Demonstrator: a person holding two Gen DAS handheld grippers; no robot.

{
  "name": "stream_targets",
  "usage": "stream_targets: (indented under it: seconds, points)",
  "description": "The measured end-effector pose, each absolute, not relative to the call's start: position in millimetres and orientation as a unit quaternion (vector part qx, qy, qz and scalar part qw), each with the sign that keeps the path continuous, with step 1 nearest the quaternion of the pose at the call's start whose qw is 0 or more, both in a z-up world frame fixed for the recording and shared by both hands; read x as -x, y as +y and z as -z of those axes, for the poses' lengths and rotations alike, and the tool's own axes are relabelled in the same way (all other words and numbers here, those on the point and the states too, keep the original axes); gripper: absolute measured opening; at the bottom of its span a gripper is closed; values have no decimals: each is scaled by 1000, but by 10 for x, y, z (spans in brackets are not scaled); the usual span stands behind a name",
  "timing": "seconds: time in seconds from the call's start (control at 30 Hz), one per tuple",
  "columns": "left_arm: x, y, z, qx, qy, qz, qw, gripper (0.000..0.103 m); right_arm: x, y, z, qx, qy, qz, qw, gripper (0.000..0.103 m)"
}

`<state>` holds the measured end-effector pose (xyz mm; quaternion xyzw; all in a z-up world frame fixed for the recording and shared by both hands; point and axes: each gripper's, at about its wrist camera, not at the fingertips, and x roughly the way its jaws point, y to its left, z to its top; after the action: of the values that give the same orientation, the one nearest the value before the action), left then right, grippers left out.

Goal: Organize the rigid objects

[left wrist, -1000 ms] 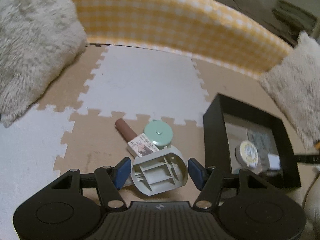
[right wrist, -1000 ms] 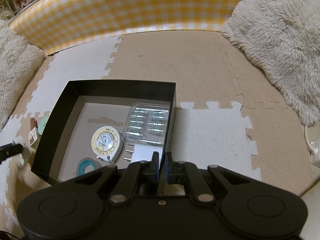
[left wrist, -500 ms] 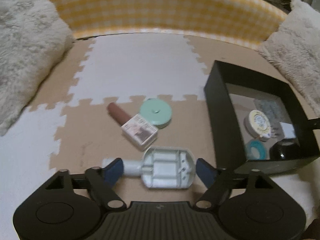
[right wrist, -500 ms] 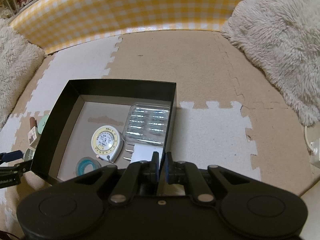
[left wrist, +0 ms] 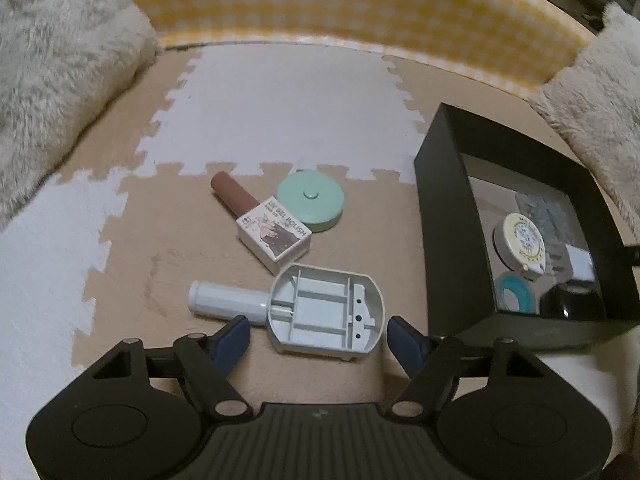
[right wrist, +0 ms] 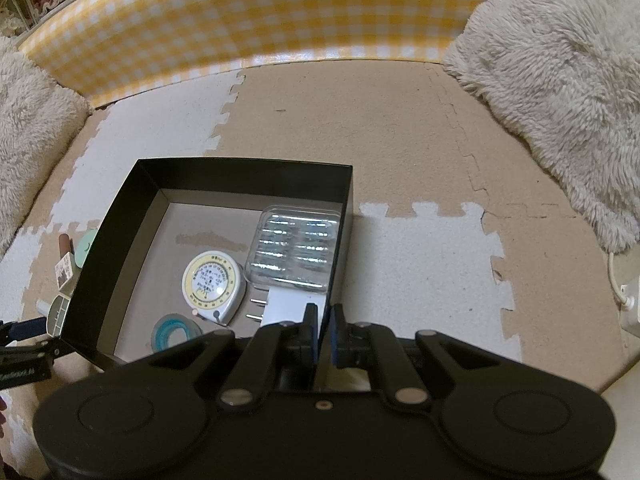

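A grey plastic tool (left wrist: pixel 320 314) with a round handle lies on the foam mat between the open fingers of my left gripper (left wrist: pixel 318 334), which holds nothing. Behind it lie a gel polish bottle (left wrist: pixel 264 224) and a green round tape case (left wrist: pixel 311 201). A black box (left wrist: pixel 444 216) stands at the right. In the right wrist view the box (right wrist: pixel 248 176) holds a yellow tape measure (right wrist: pixel 212 282), a clear case (right wrist: pixel 296 248), a white plug (right wrist: pixel 290 306) and a teal roll (right wrist: pixel 174 332). My right gripper (right wrist: pixel 323 328) is shut on the box's near right wall.
A yellow checked barrier (left wrist: pixel 340 12) closes off the far side. Fluffy cushions sit at the left (left wrist: pixel 60 60) and the right (right wrist: pixel 560 80). A white cable and socket (right wrist: pixel 624 300) lie at the far right of the mat.
My left gripper has shifted and turned over the grey tool, staying open around it. The right gripper and the box have not moved.
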<state>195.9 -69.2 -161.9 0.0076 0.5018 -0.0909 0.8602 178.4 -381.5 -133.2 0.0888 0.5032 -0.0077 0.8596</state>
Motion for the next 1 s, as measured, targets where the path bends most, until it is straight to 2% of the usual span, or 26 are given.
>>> stream_targets:
  seconds: [0.2,0.3,0.87,0.93,1.0]
  points:
    - [-1998,-726,1668,-17,503,82,860,72,-1788,-3808,1330,-88,504,8,859,7]
    - [-2021,-738,1672,-17,496,82,864,65,-1790,-3803,1334,-86,505,9,859,7]
    - [-1901,-683,1374,23,455,106,884,63,-1788,-3820,1345,-88,506,8,858,7]
    - [-1904,-694,1398,21,463,113,879,26,-1789,-3816,1344,-87,506,8,858,7]
    - [-1893,-704,1420,12,469,111,876,27,-1788,-3817,1346,-87,506,8,858,7]
